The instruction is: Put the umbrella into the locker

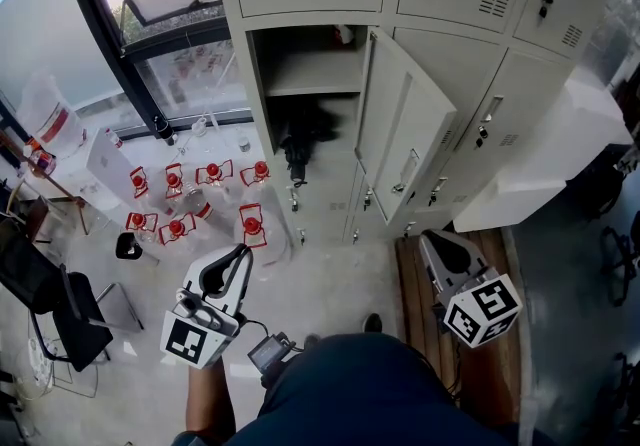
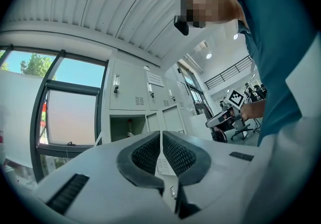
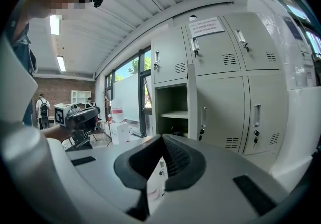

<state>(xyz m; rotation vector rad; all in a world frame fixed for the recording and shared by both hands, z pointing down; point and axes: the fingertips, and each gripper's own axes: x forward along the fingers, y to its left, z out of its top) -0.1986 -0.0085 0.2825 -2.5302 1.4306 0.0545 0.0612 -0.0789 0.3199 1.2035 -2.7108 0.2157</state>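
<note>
Head view checked first: found the umbrella (image 1: 298, 142) as a dark furled bundle already inside the open compartment of the locker (image 1: 254, 84), under the shelf (image 1: 312, 87) and toward the back wall, one end hanging to the compartment's front edge; noted door (image 1: 405, 124) swung wide at the right. Judged light, stiff along the shaft, soft and somewhat slippery over the fabric; best taken at the handle or round the furled middle, never by loose cloth. Confirmed left gripper (image 2: 160, 136) with pads pressed together on nothing; right gripper (image 3: 159, 140) likewise closed at the tips and empty, both held well apart from the locker front. Noted only from above: umbrella's resting place, plus red-capped bottles (image 1: 176, 179) on the floor. Noted only from the gripper views: pad contact, and the shelf seen face-on; umbrella barely discernible there
</note>
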